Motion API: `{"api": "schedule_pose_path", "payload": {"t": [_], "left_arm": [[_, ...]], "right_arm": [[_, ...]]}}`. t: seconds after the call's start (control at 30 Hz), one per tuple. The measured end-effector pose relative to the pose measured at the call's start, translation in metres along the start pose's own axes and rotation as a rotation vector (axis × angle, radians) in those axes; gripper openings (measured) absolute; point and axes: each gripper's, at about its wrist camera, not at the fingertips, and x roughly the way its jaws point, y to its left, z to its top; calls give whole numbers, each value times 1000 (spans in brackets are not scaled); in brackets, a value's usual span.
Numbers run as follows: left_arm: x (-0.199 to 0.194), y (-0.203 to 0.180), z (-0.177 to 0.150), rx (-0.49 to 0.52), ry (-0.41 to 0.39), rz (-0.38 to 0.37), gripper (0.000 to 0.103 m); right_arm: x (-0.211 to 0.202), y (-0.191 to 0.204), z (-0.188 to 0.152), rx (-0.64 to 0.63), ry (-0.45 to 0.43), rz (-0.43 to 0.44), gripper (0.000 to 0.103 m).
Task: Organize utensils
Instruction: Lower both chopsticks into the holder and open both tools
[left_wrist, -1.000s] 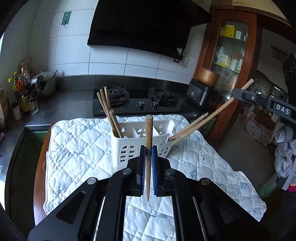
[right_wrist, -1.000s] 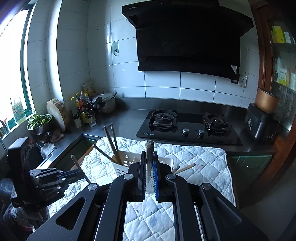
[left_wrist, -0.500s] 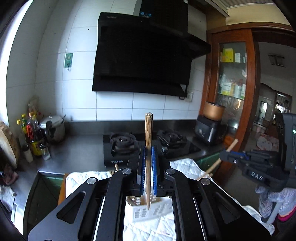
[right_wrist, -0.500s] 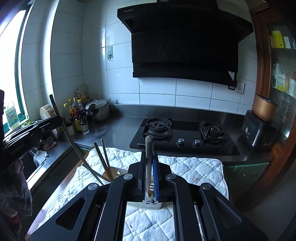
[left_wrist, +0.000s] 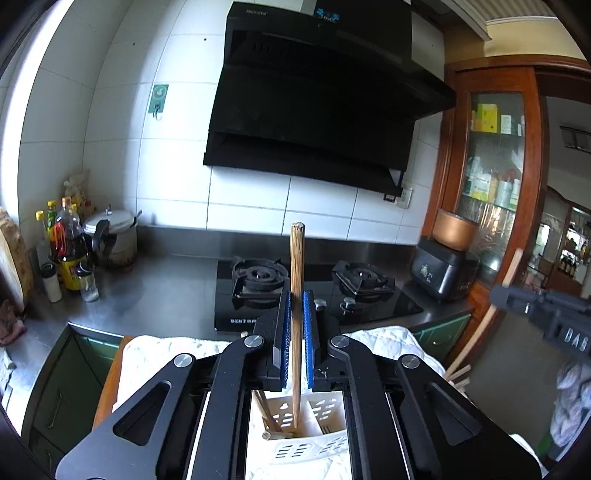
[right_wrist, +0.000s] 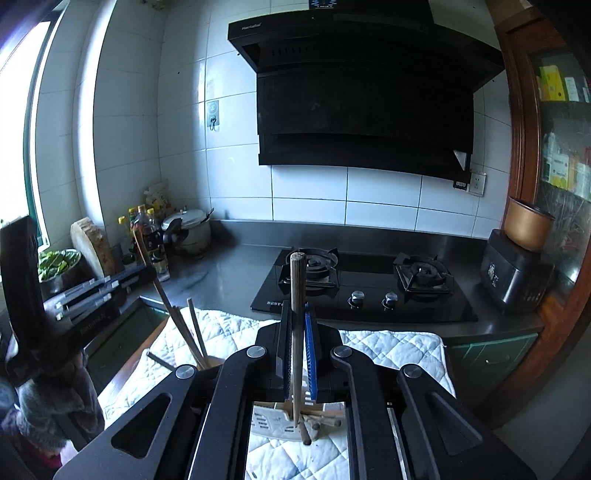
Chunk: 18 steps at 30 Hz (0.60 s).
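Left wrist view: the left gripper (left_wrist: 295, 325) pinches an upright chopstick (left_wrist: 296, 295), its lower tip inside the white utensil holder (left_wrist: 325, 417) on the quilted cloth (left_wrist: 388, 339).

Right wrist view: the right gripper (right_wrist: 296, 339) pinches another chopstick (right_wrist: 296, 314) above the holder (right_wrist: 269, 421).

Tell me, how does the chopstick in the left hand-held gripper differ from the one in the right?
The left chopstick looks pale tan; the right chopstick looks darker brown. The left one's tip dips into the white caddy; the right one's tip hangs by its near rim. Both stand upright, clamped.
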Motion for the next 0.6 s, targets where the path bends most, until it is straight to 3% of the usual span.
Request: {"api": "schedule_pose_path", "payload": {"t": [0.17,0.6], "left_arm": [[14,4,-12,6,40,-10,5],[16,6,-25,25,73,-15,9]], "right_arm": [[13,-3,1,11,-35,-8,7],[55,2,-26,-21,62,-19,7]]}}
